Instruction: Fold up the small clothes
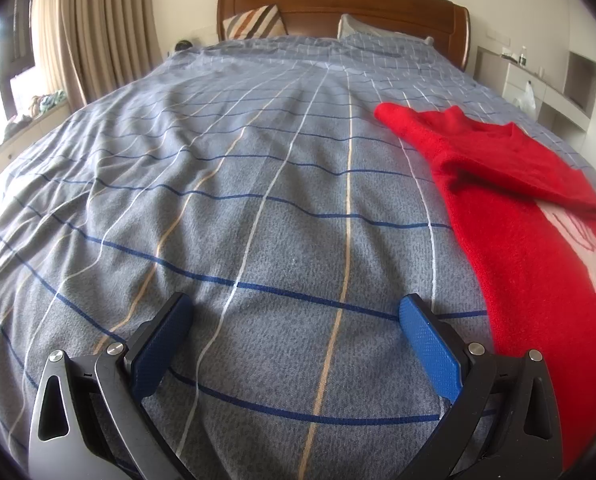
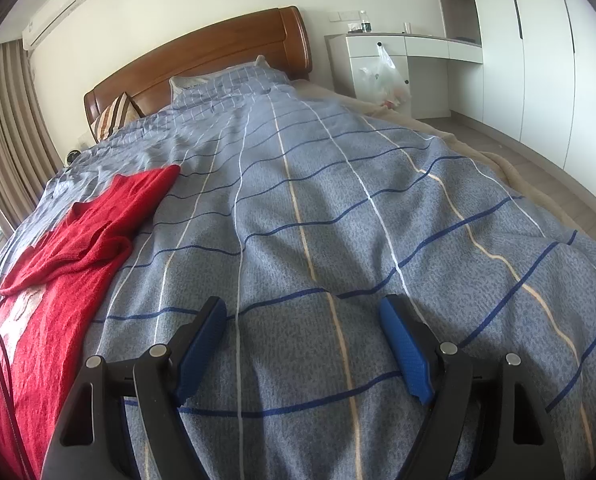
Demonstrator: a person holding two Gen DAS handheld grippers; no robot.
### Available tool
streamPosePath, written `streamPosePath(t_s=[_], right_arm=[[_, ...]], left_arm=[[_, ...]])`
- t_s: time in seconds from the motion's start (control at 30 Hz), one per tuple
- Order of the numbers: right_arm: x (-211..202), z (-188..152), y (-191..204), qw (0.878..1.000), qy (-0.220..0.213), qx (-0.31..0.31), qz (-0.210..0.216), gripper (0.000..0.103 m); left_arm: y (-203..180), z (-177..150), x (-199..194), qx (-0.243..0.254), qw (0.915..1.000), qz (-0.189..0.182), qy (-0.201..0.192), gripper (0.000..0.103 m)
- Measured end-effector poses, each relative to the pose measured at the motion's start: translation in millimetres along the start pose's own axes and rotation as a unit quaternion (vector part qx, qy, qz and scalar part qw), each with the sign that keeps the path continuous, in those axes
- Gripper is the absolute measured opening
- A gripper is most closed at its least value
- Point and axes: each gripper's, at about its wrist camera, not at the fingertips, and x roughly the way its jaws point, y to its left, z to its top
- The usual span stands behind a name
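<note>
A small red knit sweater (image 1: 517, 216) with a white motif lies flat on the grey-blue checked bedspread (image 1: 258, 200), one sleeve folded across its chest. In the left wrist view it fills the right side; my left gripper (image 1: 296, 312) hovers over bare bedspread to its left, jaws open and empty. In the right wrist view the red sweater (image 2: 66, 248) lies at the left, with the other sleeve stretched toward the headboard. My right gripper (image 2: 303, 312) stands open over the bedspread (image 2: 337, 208) to the sweater's right, nothing between its blue pads.
A wooden headboard (image 1: 337, 4) with pillows closes the far end. Curtains (image 1: 98, 28) and a window ledge lie left of the bed. A white desk (image 2: 401, 60) with a hanging plastic bag and tall wardrobes (image 2: 537, 48) stand to the right, across a strip of floor.
</note>
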Motion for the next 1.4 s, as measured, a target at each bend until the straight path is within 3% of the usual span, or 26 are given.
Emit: streamPosePath(t_s=[0.87,1.0,1.17,1.4], right_arm=[[6,2,9,1.0,0.017,-0.019,-0.017,0.083],[6,17,23,0.996,0.058,-0.035,-0.059,0.083],[-41,39,66,0.989,0.033,-0.067,-0.126,0.083],[-90,39,117,0.971,0.0,-0.172,-0.169,0.083]], left_arm=[[0,1,0,0.001,1.0,0.0,-0.005,0.103],[1,0,-3,0.0,0.9999,-0.001,-0.01,0.103],[-1,-3,-4,0.002,0.9999,0.004,-0.015,0.103],[-1,-7,-5,0.001,0.9996,0.006,-0.028,0.103]])
